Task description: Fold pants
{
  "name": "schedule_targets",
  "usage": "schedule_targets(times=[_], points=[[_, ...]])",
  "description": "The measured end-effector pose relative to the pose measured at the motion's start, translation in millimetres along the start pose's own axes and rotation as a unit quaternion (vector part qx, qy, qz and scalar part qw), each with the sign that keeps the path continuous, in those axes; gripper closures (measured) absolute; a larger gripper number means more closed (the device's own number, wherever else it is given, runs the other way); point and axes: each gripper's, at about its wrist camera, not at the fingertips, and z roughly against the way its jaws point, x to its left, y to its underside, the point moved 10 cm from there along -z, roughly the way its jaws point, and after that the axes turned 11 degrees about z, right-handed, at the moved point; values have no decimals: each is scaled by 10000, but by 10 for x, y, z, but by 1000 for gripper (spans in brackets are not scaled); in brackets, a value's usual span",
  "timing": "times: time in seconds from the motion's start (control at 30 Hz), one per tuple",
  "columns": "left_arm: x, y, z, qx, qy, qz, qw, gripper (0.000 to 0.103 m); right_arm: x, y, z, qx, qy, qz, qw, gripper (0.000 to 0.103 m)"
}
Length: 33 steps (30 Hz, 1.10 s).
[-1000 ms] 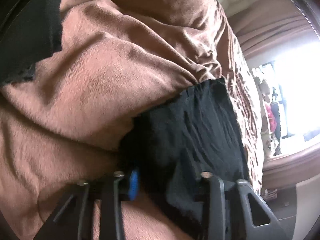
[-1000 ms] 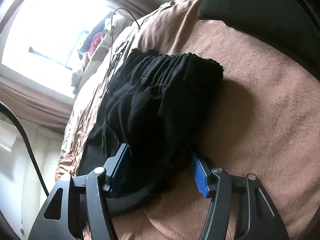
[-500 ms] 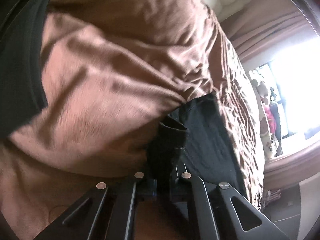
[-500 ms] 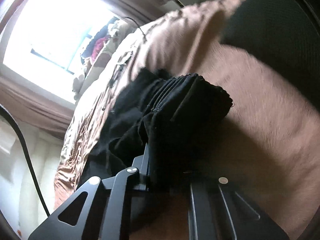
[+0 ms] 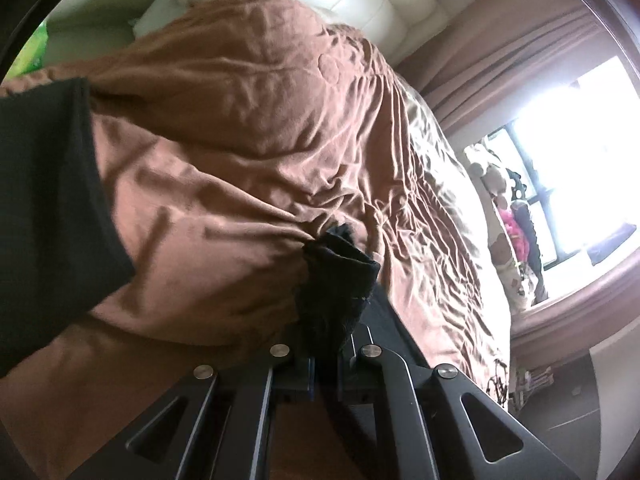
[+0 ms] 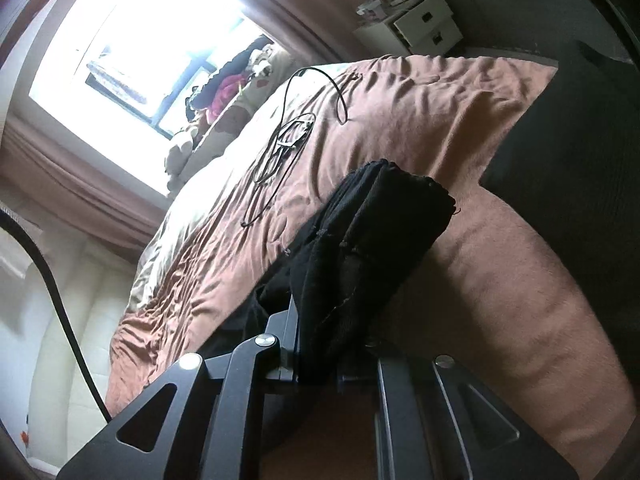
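Note:
The black pants [image 5: 338, 280] lie on a bed covered with a brown blanket [image 5: 240, 140]. My left gripper [image 5: 324, 364] is shut on a bunched corner of the pants, and the cloth stands up from between its jaws. In the right wrist view, my right gripper [image 6: 316, 364] is shut on the gathered waistband end of the pants [image 6: 376, 240], which is lifted off the brown blanket [image 6: 420, 120]. The rest of the garment hangs down to the left, partly hidden behind the fingers.
A black cable [image 6: 288, 136] lies looped on the bed beyond the pants. A dark cushion [image 6: 568, 152] sits at the right, and another dark cloth [image 5: 44, 200] is at the left. Soft toys [image 6: 240, 92] line the bright window. White drawers [image 6: 424, 24] stand past the bed.
Both grippers went from open around the pants to shut on the cloth, then rose. The pants' near edge has come up off the blanket in a bunch.

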Motion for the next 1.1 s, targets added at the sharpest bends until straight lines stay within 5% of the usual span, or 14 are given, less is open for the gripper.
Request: schedule_targets(times=[0.57, 1.1], points=[[717, 459, 968, 218, 40, 277, 9994, 96, -99, 218, 809, 119, 214, 152, 9996, 95], [1460, 758, 1496, 248, -85, 511, 9983, 96, -221, 555, 1265, 302, 277, 78, 9991, 95]])
